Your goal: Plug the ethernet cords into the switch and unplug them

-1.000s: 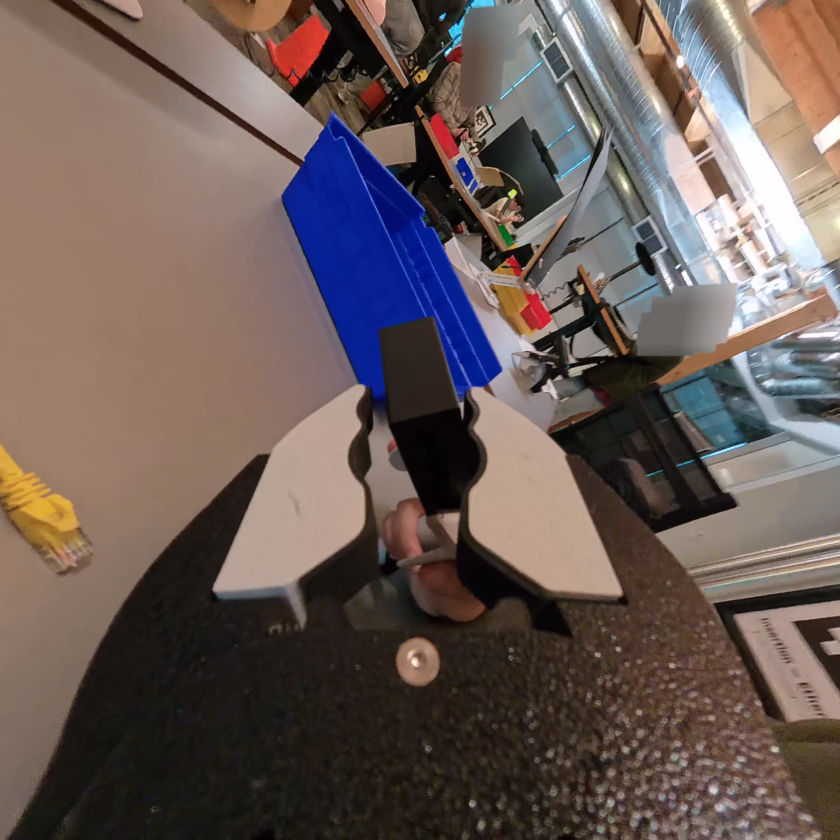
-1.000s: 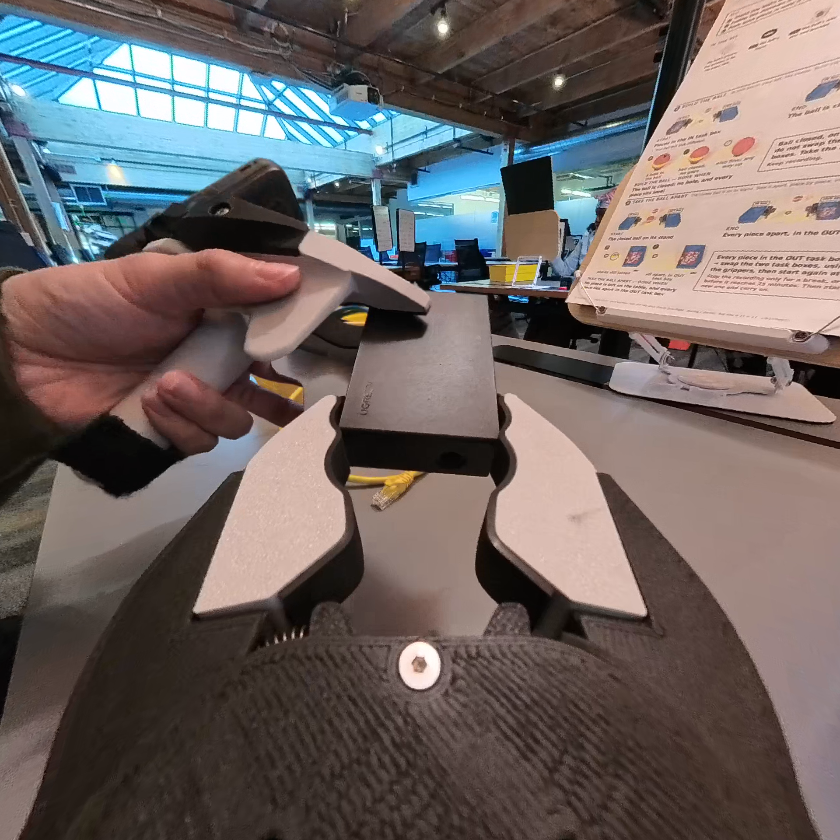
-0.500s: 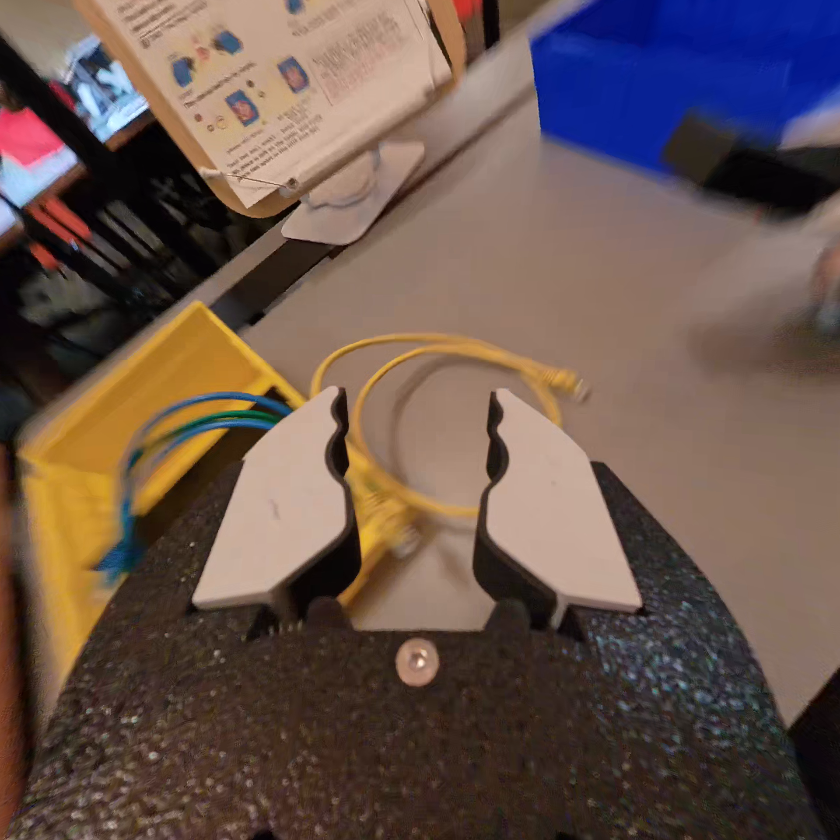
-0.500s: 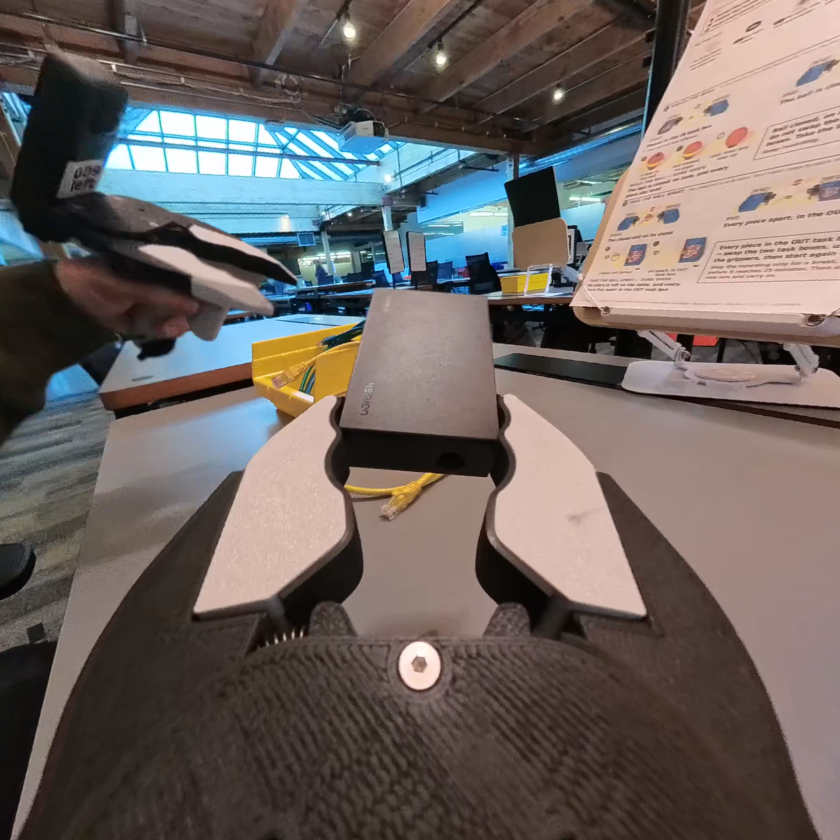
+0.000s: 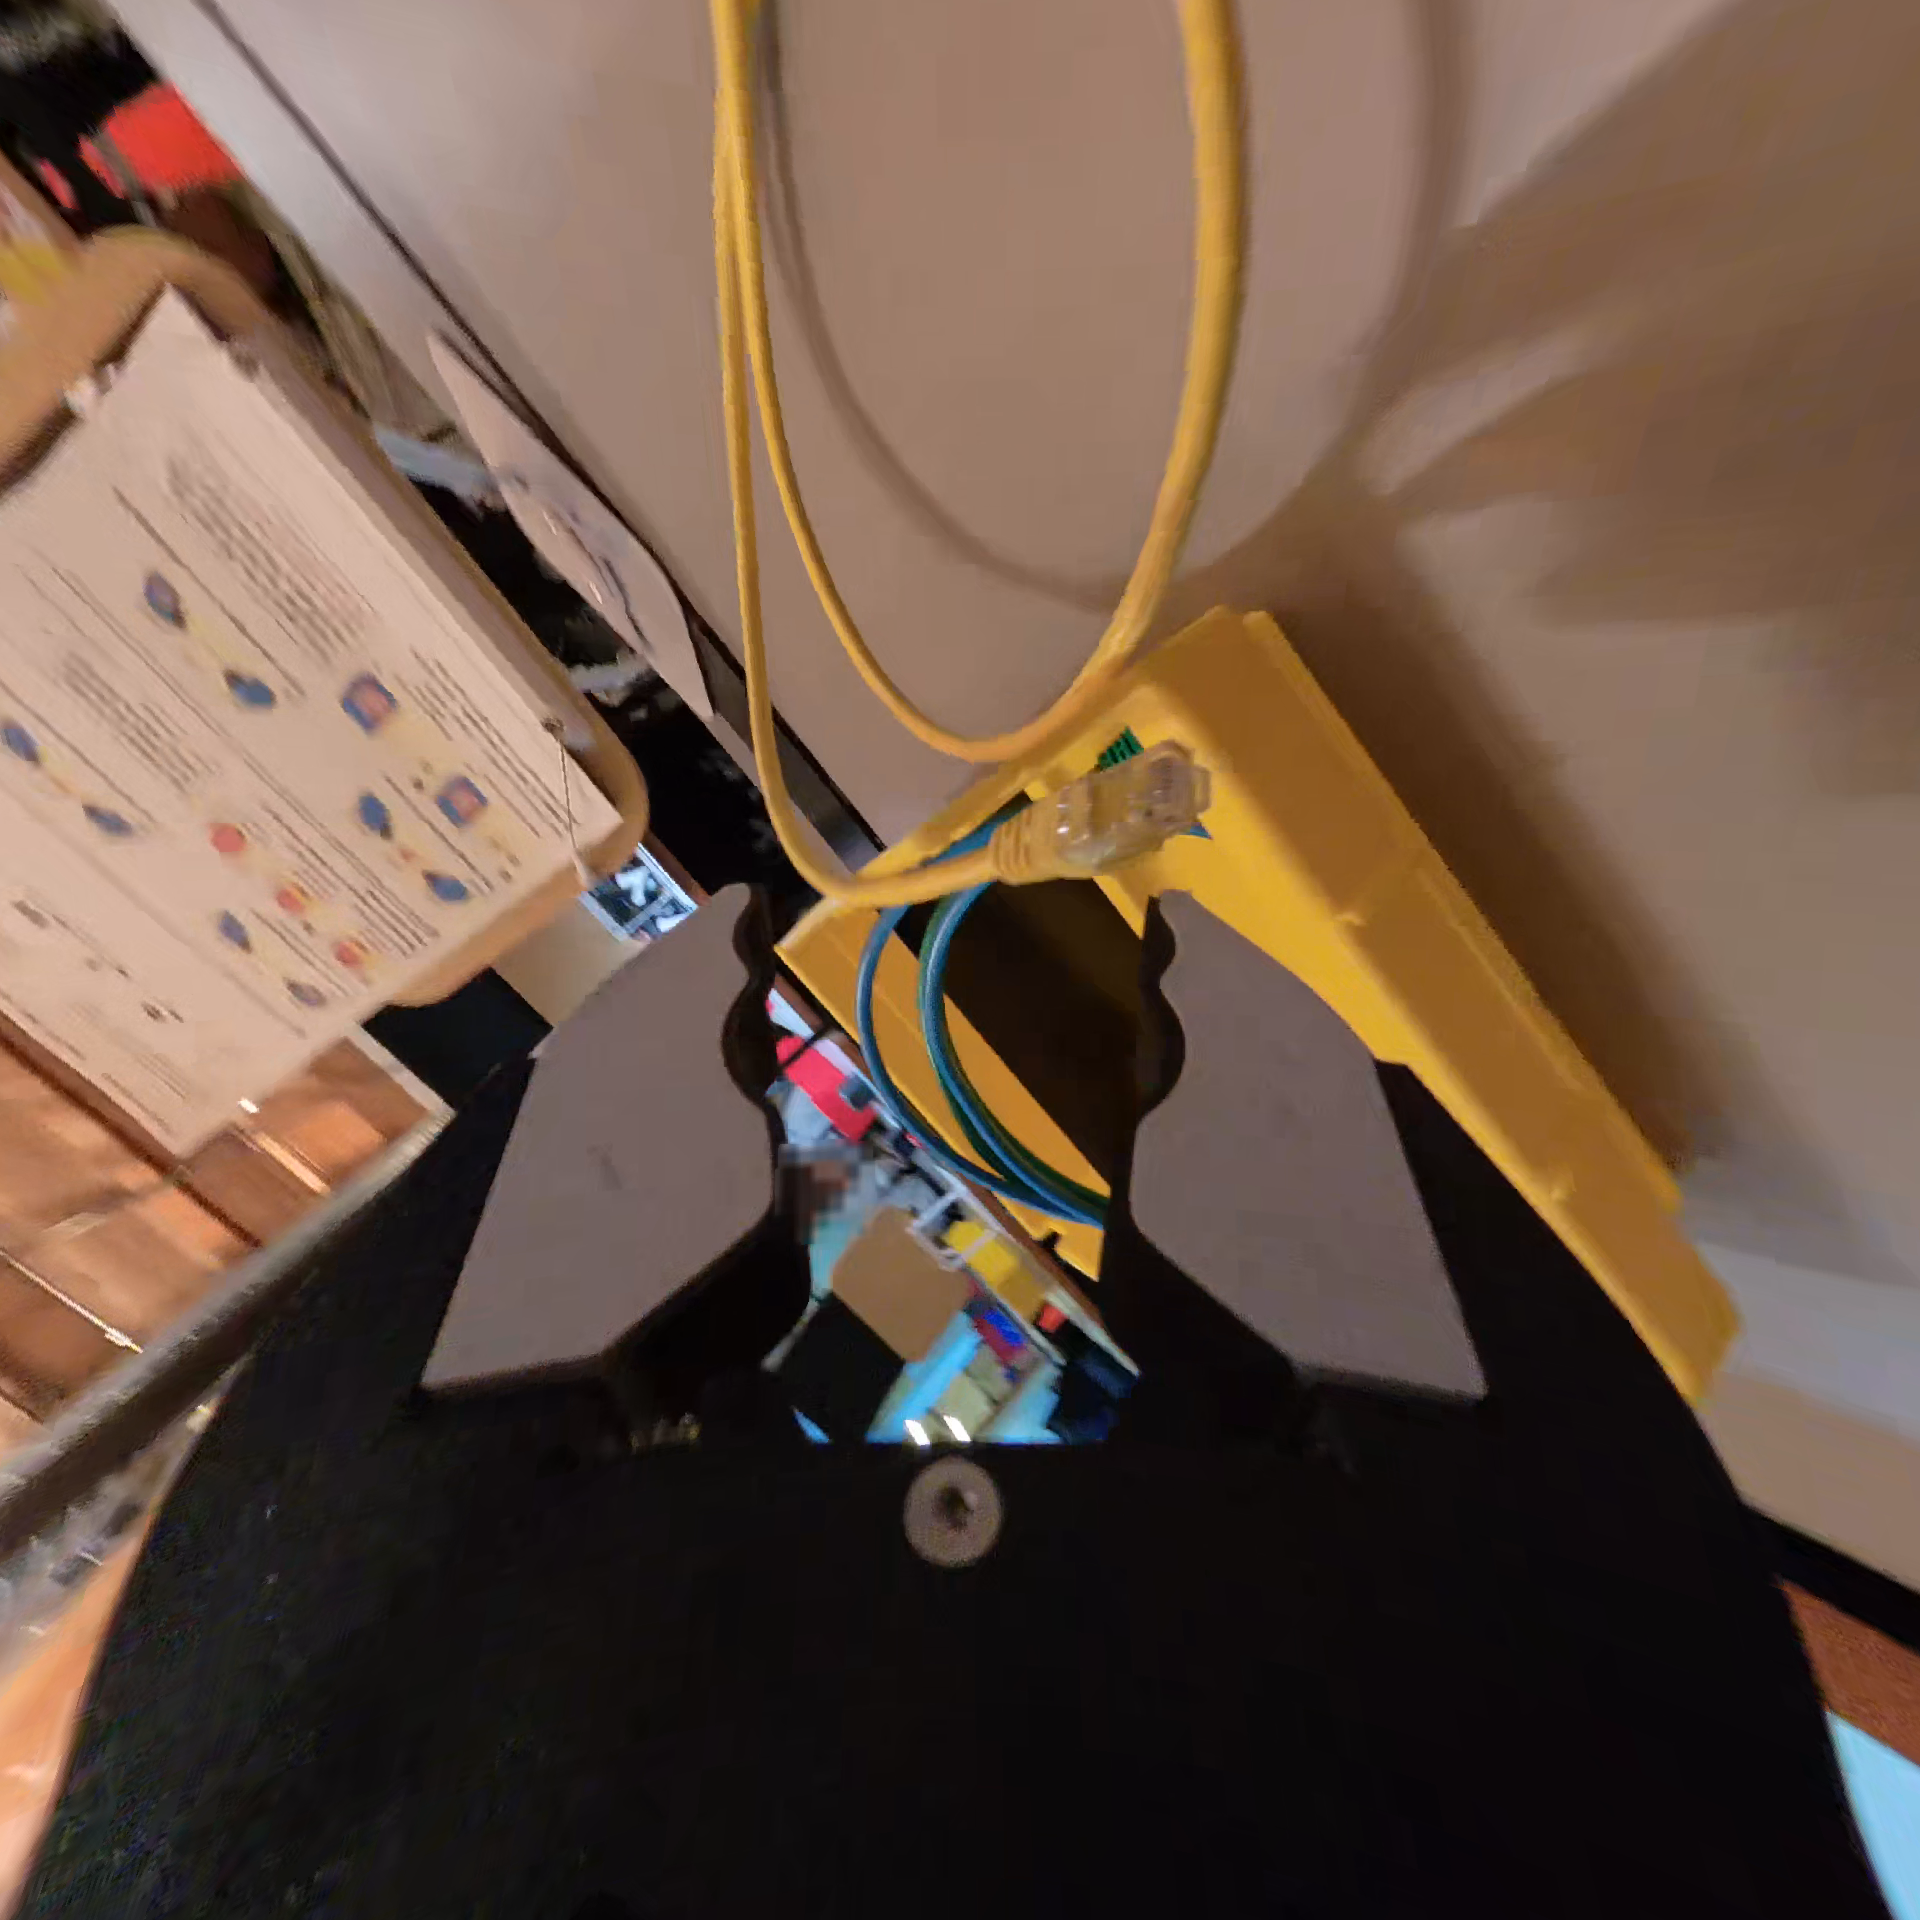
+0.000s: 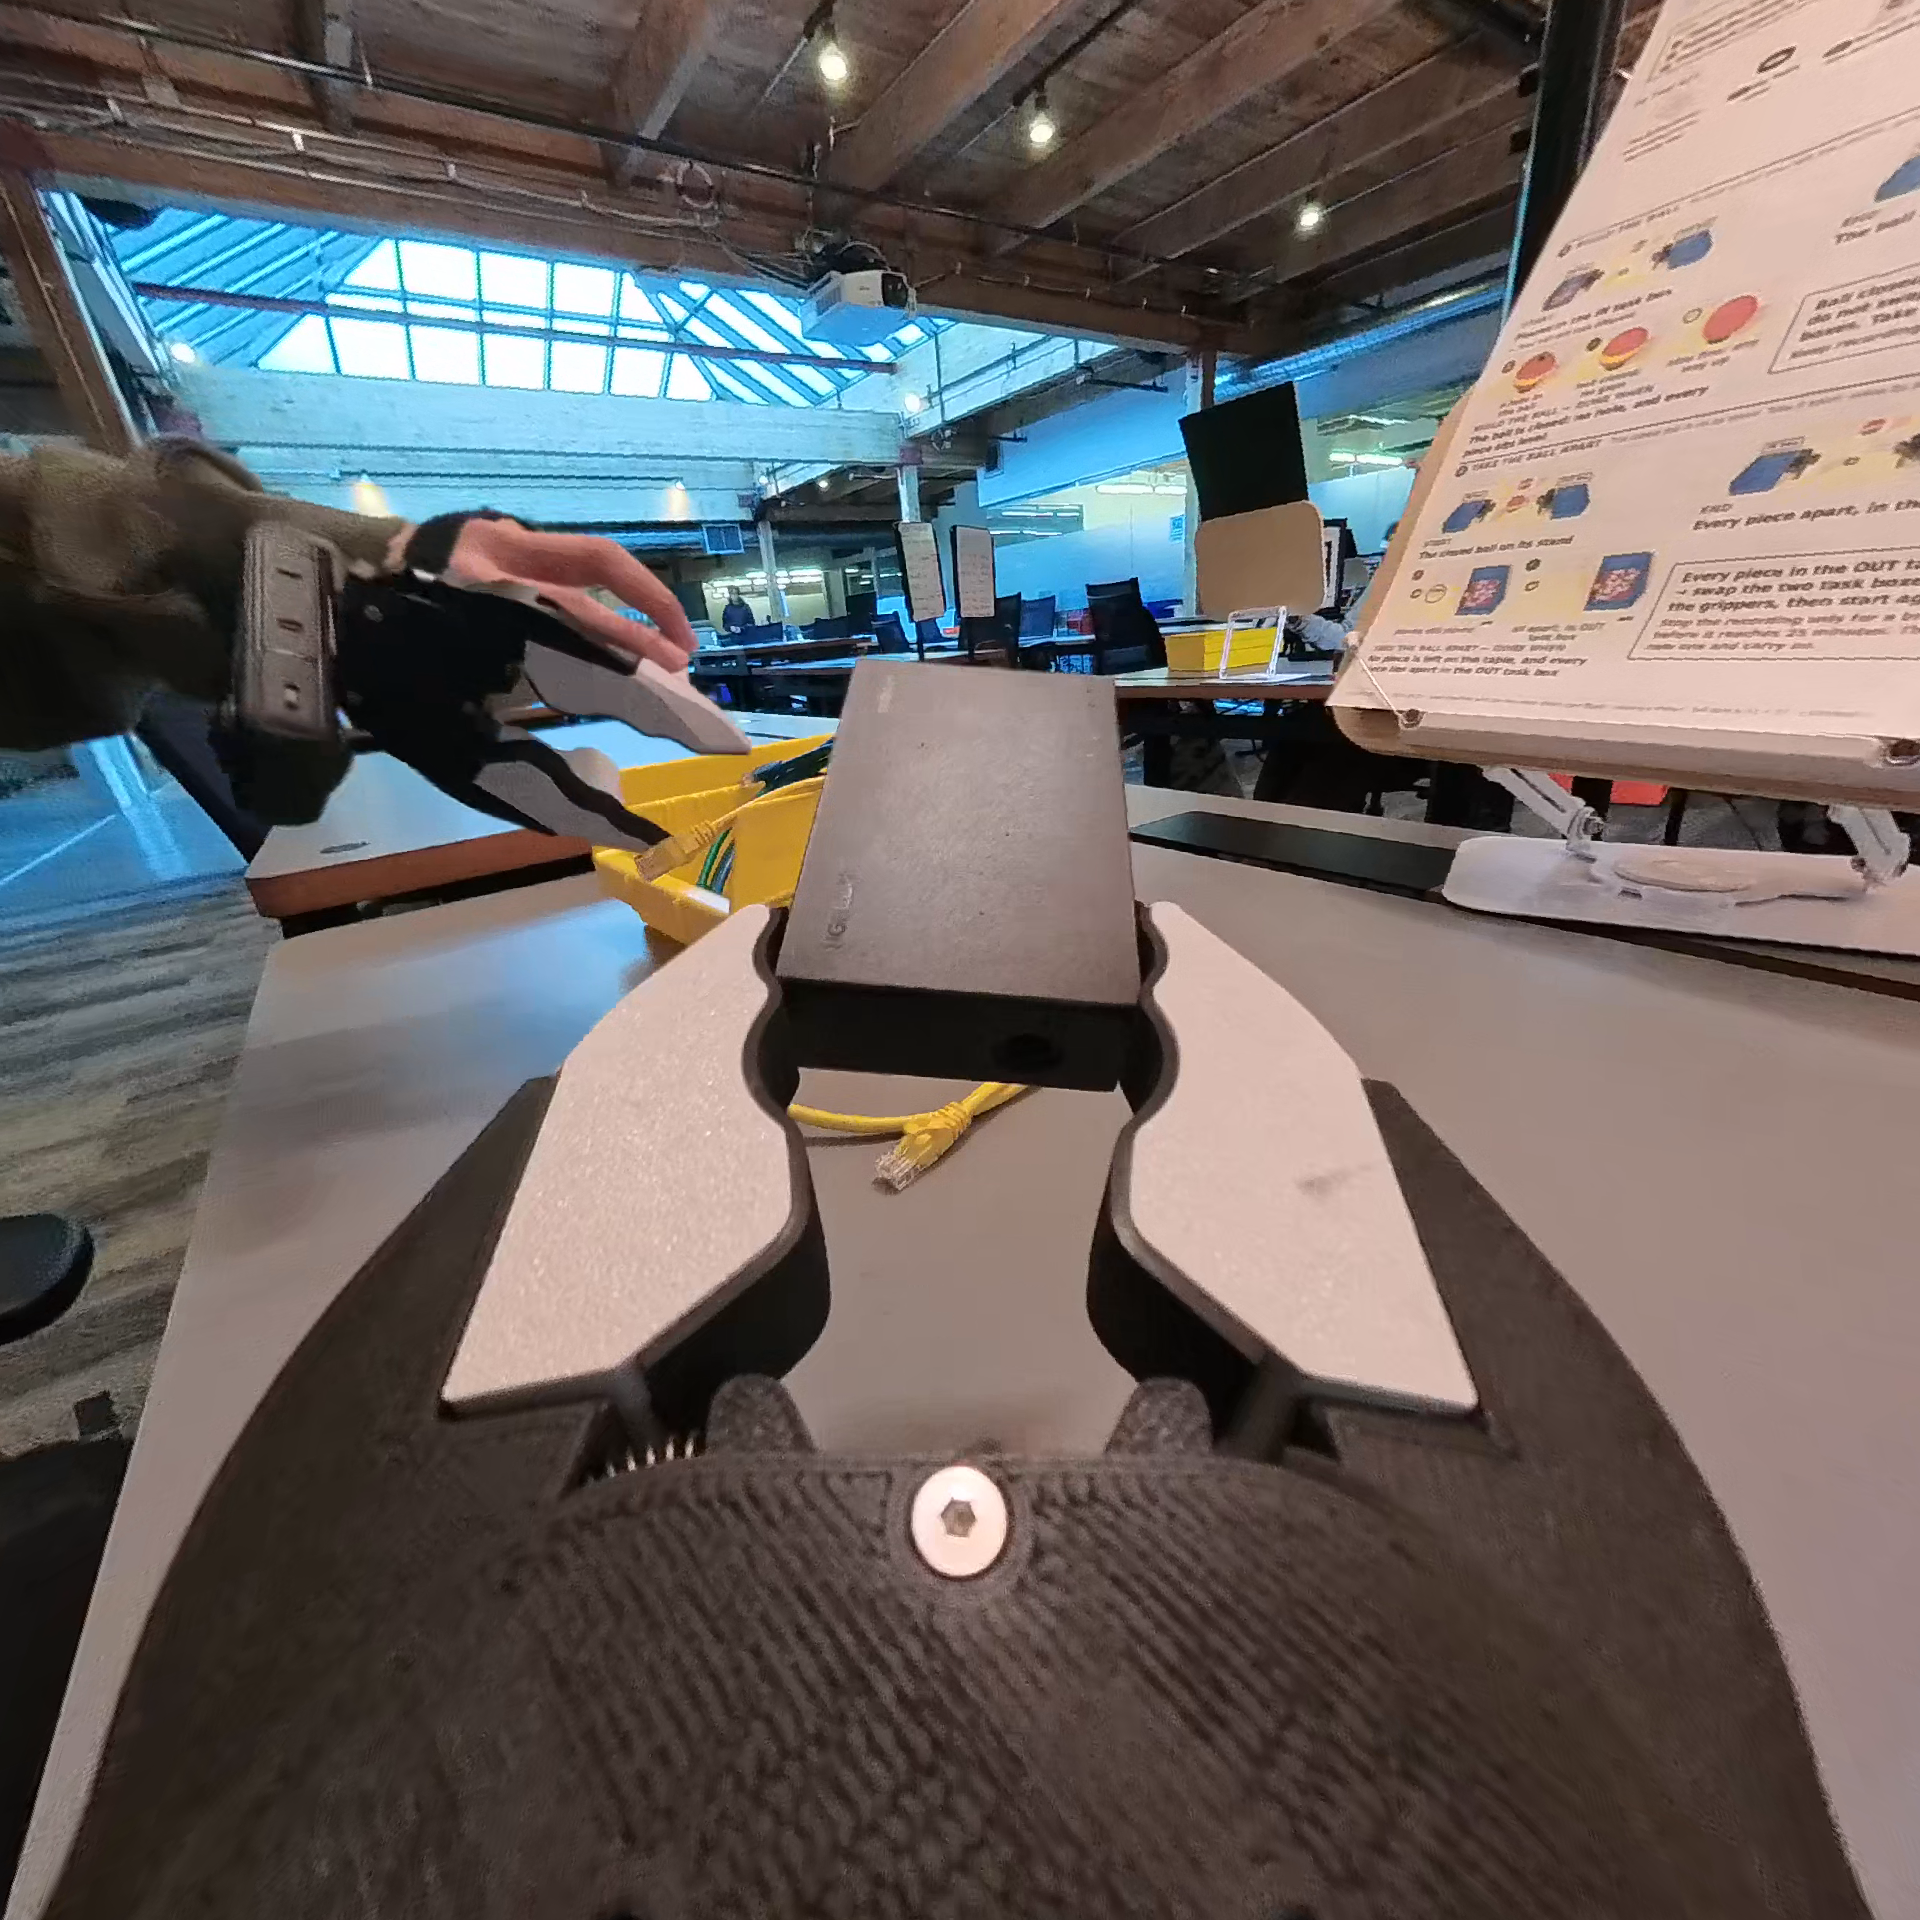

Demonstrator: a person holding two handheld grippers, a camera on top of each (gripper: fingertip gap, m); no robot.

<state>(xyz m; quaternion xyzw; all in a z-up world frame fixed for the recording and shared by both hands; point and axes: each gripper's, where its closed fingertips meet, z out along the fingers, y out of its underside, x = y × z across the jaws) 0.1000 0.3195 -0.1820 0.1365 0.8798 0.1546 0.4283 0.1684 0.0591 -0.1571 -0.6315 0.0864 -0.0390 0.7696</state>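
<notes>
My right gripper is shut on the near end of the black switch and holds it level above the grey table. A yellow ethernet cord lies on the table below the switch, with one plug showing. My left gripper is open and empty. It hovers at the yellow bin, where the cord's other plug rests on the rim. Blue and green cords sit coiled in the bin. The left gripper also shows in the right wrist view, over the bin.
An instruction sheet on a white stand stands at the table's right rear; it also shows in the left wrist view. The table's left edge runs close to the bin. Other desks and chairs stand beyond.
My left gripper let go of the switch's far end, opened, and swung away to the yellow bin and the yellow plug. My right gripper kept its hold on the switch.
</notes>
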